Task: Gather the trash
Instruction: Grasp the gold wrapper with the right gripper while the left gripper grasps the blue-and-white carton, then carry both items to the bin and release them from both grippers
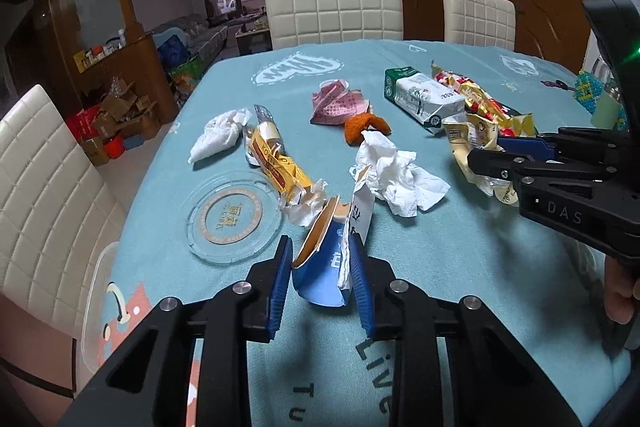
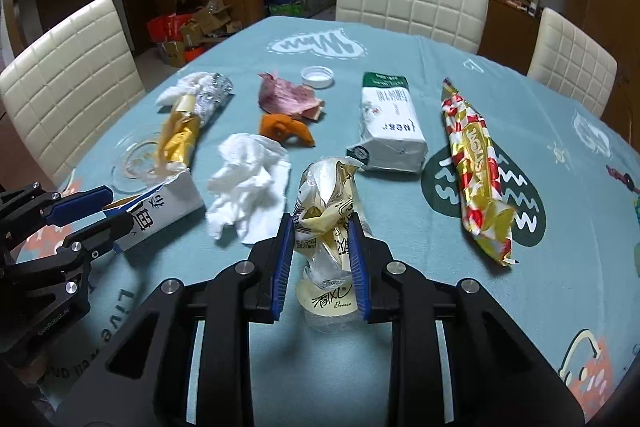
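Both grippers loaded above the table [image 1: 460, 267]
Left gripper [image 1: 322, 281] pinches the torn blue carton [image 1: 320, 267]; right gripper [image 2: 320, 259] pinches the crumpled yellow wrapper [image 2: 326, 223]. Slick, yielding film may slip free

- The crumpled tissue [image 2: 250, 183] lay on the surface [image 2: 540, 131] and served as landmark.
- Left of it, a torn carton [image 2: 160, 211] sat between the left claw's [image 2: 114, 213] pads.
- Right of it, a crushed wrapper [image 2: 326, 211] stood clamped in the right claw [image 2: 320, 259].
- Behind it lay an orange peel [image 2: 286, 129], and behind that a crumpled paper [image 2: 288, 97] and a bottle cap [image 2: 318, 77].
- Far left sat a glass ashtray [image 2: 134, 157], a foil wrapper [image 2: 188, 123] overlapping its rim.
- Far right lay a tissue pack [image 2: 390, 125], then a long snack bag [image 2: 478, 171].
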Motion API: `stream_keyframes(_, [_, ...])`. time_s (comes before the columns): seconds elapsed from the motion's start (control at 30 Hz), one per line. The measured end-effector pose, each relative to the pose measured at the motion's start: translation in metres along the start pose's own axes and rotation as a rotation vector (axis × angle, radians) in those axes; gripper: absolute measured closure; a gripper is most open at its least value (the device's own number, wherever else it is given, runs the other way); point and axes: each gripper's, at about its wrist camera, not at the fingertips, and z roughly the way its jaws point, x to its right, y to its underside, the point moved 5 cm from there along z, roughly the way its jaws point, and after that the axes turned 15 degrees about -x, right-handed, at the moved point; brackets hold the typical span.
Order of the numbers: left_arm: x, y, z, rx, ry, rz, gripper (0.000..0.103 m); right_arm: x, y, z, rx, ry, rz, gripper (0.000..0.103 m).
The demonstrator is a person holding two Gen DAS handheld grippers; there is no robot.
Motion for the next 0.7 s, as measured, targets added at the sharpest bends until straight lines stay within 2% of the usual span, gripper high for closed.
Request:
stream_keyframes(0.23, [-0.017, 0.006, -0.019, 0.039, -0.013, -0.038, 0.075, -0.022, 0.000, -0.013, 0.022, -0.010, -0.046, 0.074])
stream_keyframes(0.7, [-0.064, 0.023, -0.042, 0.095, -0.067, -0.129, 0.075, -0.094, -0.006, -0.034, 0.072, -0.008, -0.202, 0.074])
